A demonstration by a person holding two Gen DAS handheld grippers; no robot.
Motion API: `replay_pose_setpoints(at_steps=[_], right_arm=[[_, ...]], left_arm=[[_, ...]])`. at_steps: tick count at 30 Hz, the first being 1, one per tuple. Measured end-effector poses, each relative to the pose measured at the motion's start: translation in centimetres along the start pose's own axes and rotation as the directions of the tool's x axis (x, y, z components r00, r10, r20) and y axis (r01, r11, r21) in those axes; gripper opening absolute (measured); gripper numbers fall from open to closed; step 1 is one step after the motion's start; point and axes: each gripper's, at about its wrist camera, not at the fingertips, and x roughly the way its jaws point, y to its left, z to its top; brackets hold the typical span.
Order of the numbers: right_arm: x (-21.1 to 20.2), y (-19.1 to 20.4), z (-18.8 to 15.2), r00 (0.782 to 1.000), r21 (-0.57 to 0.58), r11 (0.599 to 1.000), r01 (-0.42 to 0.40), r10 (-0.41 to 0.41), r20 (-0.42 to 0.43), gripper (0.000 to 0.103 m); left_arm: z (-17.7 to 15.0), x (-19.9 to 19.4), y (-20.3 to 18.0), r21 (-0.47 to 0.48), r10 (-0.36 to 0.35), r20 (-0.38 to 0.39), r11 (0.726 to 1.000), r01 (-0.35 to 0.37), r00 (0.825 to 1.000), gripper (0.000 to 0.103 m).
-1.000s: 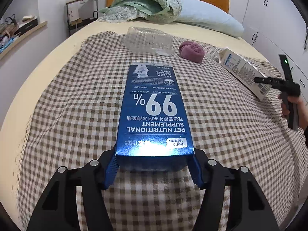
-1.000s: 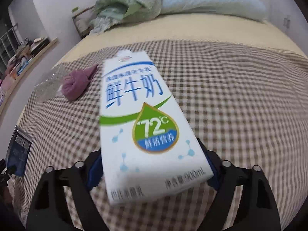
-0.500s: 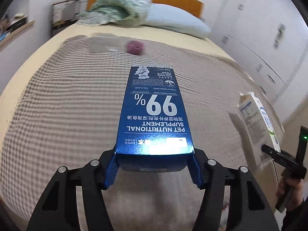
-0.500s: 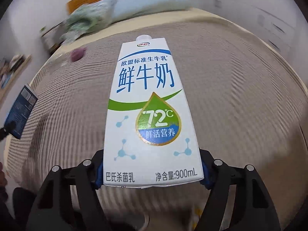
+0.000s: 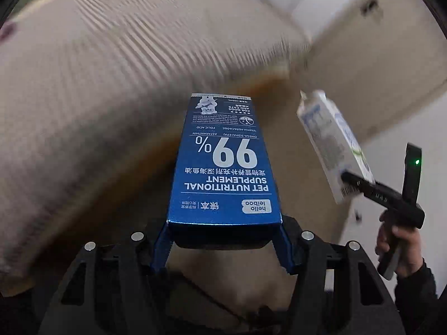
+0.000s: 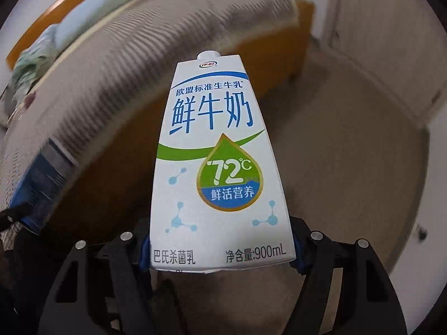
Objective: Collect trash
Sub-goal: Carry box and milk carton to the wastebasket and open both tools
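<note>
At six o'clock in the left wrist view the blue pet supplement box is clamped only at its base by the left gripper, so it could be levered loose, while at centre in the right wrist view the milk carton is pinched likewise by the right gripper and could be dropped onto the floor.

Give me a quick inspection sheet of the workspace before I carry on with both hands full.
Surface: bed with checked cover, blurred by motion; bare floor beside it.
Job's things: blue supplement box and milk carton, both lifted clear of the bed.
Clutter: purple lump near the pillow end, too blurred to identify.
Grippers: left gripper shut on the box; right gripper shut on the carton.
Cables: nothing seen.
Surroundings: pillow, wooden headboard, pale cabinet doors. No bin in view.
</note>
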Motion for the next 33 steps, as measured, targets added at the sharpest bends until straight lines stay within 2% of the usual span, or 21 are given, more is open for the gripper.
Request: replay_pose_setpoints(at_steps=[2, 4, 6, 9, 12, 15, 18, 20, 22, 23, 24, 27, 29, 31, 32, 33], right_arm=[[1.5, -2.1, -1.2, 0.999, 0.034, 0.999, -0.017, 0.018, -0.028, 0.069], [3.3, -3.0, -1.9, 0.998, 0.058, 0.998, -0.023, 0.026, -0.054, 0.069], [4.9, -4.2, -2.5, 0.997, 0.083, 0.996, -0.031, 0.037, -0.073, 0.07], [6.3, -4.9, -3.1, 0.995, 0.095, 0.995, -0.03, 0.039, -0.088, 0.07], [7.9, -4.9, -3.6, 0.993, 0.09, 0.996, -0.02, 0.031, -0.117, 0.07], [9.4, -5.5, -3.6, 0.987, 0.086, 0.996, -0.024, 0.037, -0.155, 0.07], [10.6, -5.7, -2.8, 0.984, 0.065, 0.998, -0.023, 0.034, -0.177, 0.07], [11.5, -5.5, -2.5, 0.982, 0.057, 0.998, -0.024, 0.035, -0.187, 0.07], [12.5, -4.9, -2.0, 0.981, 0.035, 0.999, -0.024, 0.03, -0.191, 0.07], [13.0, -4.4, -2.1, 0.981, 0.023, 0.999, -0.022, 0.026, -0.193, 0.07], [13.3, -4.3, -2.5, 0.98, 0.008, 1.0, -0.021, 0.022, -0.196, 0.07], [15.1, -2.9, -1.9, 0.978, -0.054, 0.998, -0.021, 0.01, -0.209, 0.07], [16.7, -1.8, -1.5, 0.976, -0.115, 0.993, -0.022, -0.003, -0.219, 0.07], [17.8, -0.8, -1.2, 0.979, -0.177, 0.984, -0.004, -0.032, -0.201, 0.07], [18.6, -0.2, -0.9, 0.98, -0.206, 0.979, 0.003, -0.044, -0.195, 0.07], [19.4, 0.2, -0.7, 0.977, -0.22, 0.975, -0.007, -0.04, -0.21, 0.07]], left_arm=[[1.0, 3.7, -0.9, -0.006, -0.017, -0.103, 1.0, 0.017, 0.995, 0.059], [2.3, 9.3, -1.4, -0.043, -0.036, -0.256, 0.999, 0.026, 0.966, 0.059], [3.3, 13.8, -1.9, -0.061, -0.017, -0.348, 0.998, -0.004, 0.937, 0.059], [4.6, 20.1, -2.2, -0.063, 0.046, -0.427, 0.995, -0.081, 0.903, 0.059], [5.6, 26.2, -2.1, -0.126, 0.033, -0.47, 0.987, -0.104, 0.882, 0.059], [5.0, 30.1, -2.6, -0.192, 0.039, -0.503, 0.969, -0.155, 0.863, 0.06], [4.3, 32.0, -1.8, -0.237, 0.023, -0.48, 0.959, -0.155, 0.877, 0.06], [4.1, 32.3, -1.6, -0.245, 0.032, -0.444, 0.957, -0.156, 0.895, 0.06], [3.6, 32.8, -1.2, -0.277, 0.062, -0.399, 0.943, -0.184, 0.915, 0.062], [3.1, 33.1, -1.2, -0.293, 0.07, -0.397, 0.935, -0.198, 0.915, 0.073], [2.2, 33.9, -1.4, -0.282, 0.066, -0.455, 0.935, -0.214, 0.888, 0.09], [1.6, 33.8, -2.1, -0.235, -0.022, -0.547, 0.964, -0.128, 0.837, 0.091], [2.3, 32.2, -1.9, -0.203, 0.01, -0.55, 0.968, -0.145, 0.835, 0.091], [3.7, 29.1, -1.0, -0.209, 0.034, -0.509, 0.964, -0.162, 0.86, 0.091], [4.2, 27.3, -0.4, -0.223, 0.042, -0.478, 0.96, -0.168, 0.877, 0.09], [4.9, 25.3, 0.5, -0.249, 0.043, -0.431, 0.955, -0.164, 0.902, 0.09]])
